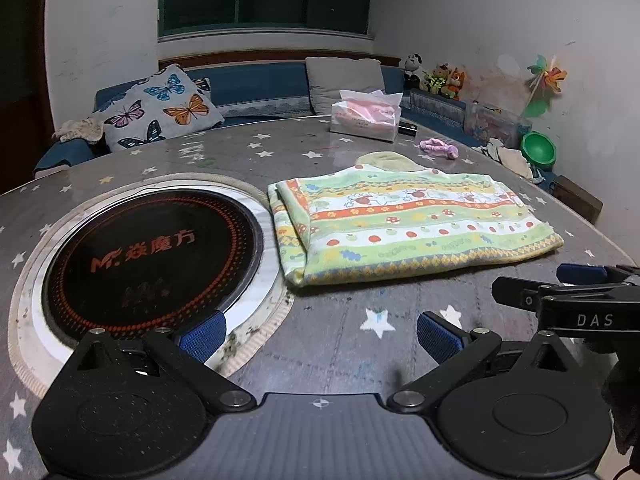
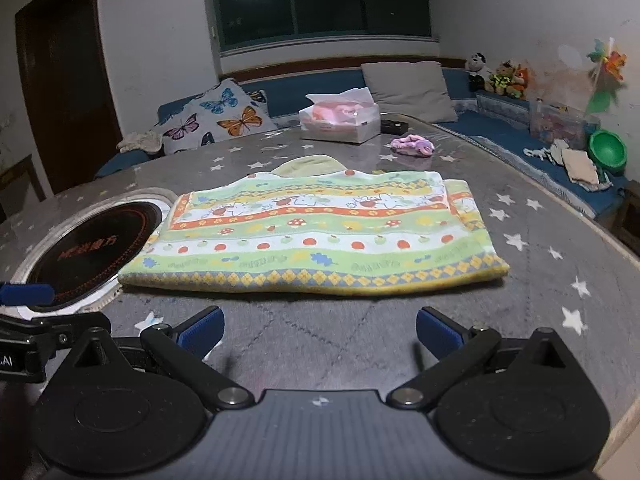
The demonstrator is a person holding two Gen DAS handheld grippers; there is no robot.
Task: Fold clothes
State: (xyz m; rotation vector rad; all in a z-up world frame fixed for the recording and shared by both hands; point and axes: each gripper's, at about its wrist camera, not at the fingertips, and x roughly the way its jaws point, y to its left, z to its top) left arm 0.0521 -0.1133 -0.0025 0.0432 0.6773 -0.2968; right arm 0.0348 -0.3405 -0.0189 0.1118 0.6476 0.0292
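The folded garment (image 2: 316, 236) lies flat on the table (image 2: 552, 292), just past the tips of both our grippers. It has stripes of green, white and orange, with little apples, mushrooms and bunnies on it. A pale yellow-green bit (image 2: 310, 166) sticks out from under its far edge.

We hold the right gripper (image 2: 320, 334) low over the table, right in front of the garment's near edge. Its jaws are wide apart and hold nothing. Its blue pads (image 2: 202, 330) do not touch the cloth.

We hold the left gripper (image 1: 322, 338) low too, with its jaws wide apart and nothing between them. From here the garment (image 1: 412, 224) sits ahead and a bit to the right of the jaws. A round black cooktop (image 1: 152, 264) set into the table sits ahead and to the left, just beside the garment's left edge. The right gripper (image 1: 568, 300) pokes in at the right edge of this view.

Far past the garment we see a tissue box (image 2: 340, 122) and a small purple scrunchie (image 2: 412, 147) on the table. Behind the table is a blue sofa (image 2: 492, 132) with a butterfly pillow (image 2: 218, 118).
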